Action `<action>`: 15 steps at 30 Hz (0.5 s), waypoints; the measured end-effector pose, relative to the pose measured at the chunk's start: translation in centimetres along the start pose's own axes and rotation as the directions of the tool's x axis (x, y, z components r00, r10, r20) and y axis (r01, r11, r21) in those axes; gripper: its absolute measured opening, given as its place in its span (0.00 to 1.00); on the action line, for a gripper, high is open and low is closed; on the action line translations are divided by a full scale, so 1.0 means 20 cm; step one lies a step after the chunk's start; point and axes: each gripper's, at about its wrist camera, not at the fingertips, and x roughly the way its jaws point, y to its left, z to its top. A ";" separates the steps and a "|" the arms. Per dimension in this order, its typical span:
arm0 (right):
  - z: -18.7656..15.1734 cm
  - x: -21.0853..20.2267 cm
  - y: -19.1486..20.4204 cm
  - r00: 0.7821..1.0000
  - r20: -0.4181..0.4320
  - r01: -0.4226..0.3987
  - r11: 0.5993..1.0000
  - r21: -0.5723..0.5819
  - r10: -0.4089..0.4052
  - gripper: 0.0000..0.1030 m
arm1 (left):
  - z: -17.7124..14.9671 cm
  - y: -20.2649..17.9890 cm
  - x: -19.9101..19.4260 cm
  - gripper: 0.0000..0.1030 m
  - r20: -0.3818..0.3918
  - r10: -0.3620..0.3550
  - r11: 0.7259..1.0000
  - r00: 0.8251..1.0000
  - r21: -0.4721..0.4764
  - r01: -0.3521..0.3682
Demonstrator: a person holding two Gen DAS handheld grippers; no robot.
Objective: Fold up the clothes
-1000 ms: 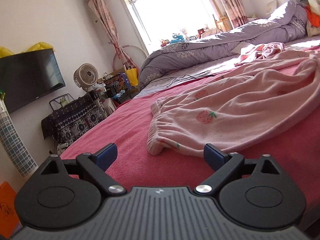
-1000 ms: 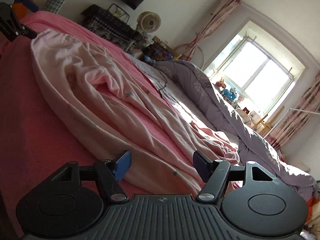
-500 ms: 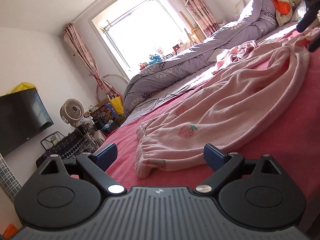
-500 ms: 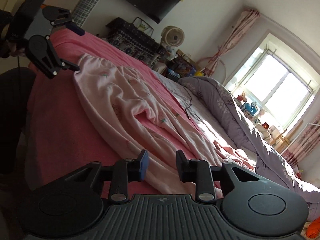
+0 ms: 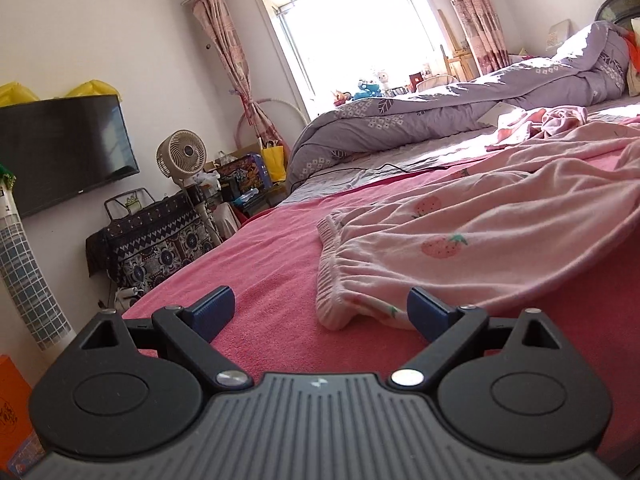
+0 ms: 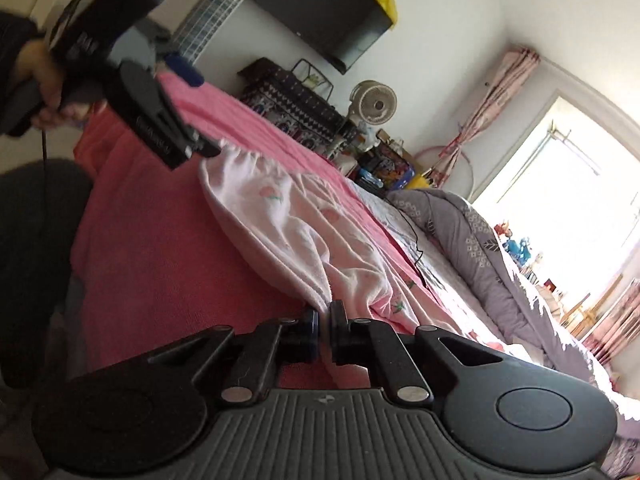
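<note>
- On the red blanket (image 5: 276, 264) that covers the bed, a pink garment (image 5: 480, 236) printed with strawberries lies spread out and wrinkled.
- At the near edge of the left wrist view, the left gripper (image 5: 320, 312) has its blue fingers (image 5: 212, 308) spread wide. The gathered elastic hem of the garment lies just ahead, between them, but neither finger presses on it.
- In the right wrist view, the right gripper (image 6: 324, 330) has its fingers clenched on a bunched fold of the pink garment. The cloth rises from the blanket to this pinched point.
- In the same view, a hand (image 6: 44, 84) holds the left gripper (image 6: 188, 116) at the top left, with its fingers at the hem end of the garment.
- Farther along the bed, the garment stretches away toward a second small heap of pink cloth (image 5: 556, 120).
- Behind it, a purple quilt (image 5: 452, 120) with a white flower pattern lies bunched across the bed, and a black cable (image 5: 384, 168) runs over the sheet before it.
- Beside the bed stand a fan (image 5: 182, 158) and a low cabinet under a patterned cloth (image 5: 156, 240); a dark television (image 5: 60, 152) hangs on the wall.
- At the far end, a bright window (image 5: 352, 28) with pink curtains (image 5: 232, 56) has toys on its sill.
</note>
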 end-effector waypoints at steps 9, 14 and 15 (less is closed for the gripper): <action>0.07 -0.21 -0.25 0.993 0.077 -0.109 0.968 0.227 0.094 0.06 | -0.05 -0.23 -0.07 0.96 0.100 -0.069 0.965 0.993 0.257 0.042; 0.07 -0.22 -0.24 0.993 0.059 -0.113 0.972 0.207 0.103 0.06 | -0.01 -0.35 0.07 0.97 0.184 0.042 0.941 0.982 0.324 -0.101; 0.07 -0.22 -0.23 0.993 0.055 -0.114 0.973 0.199 0.105 0.06 | 0.00 -0.35 0.10 0.95 0.193 0.058 0.938 0.980 0.325 -0.120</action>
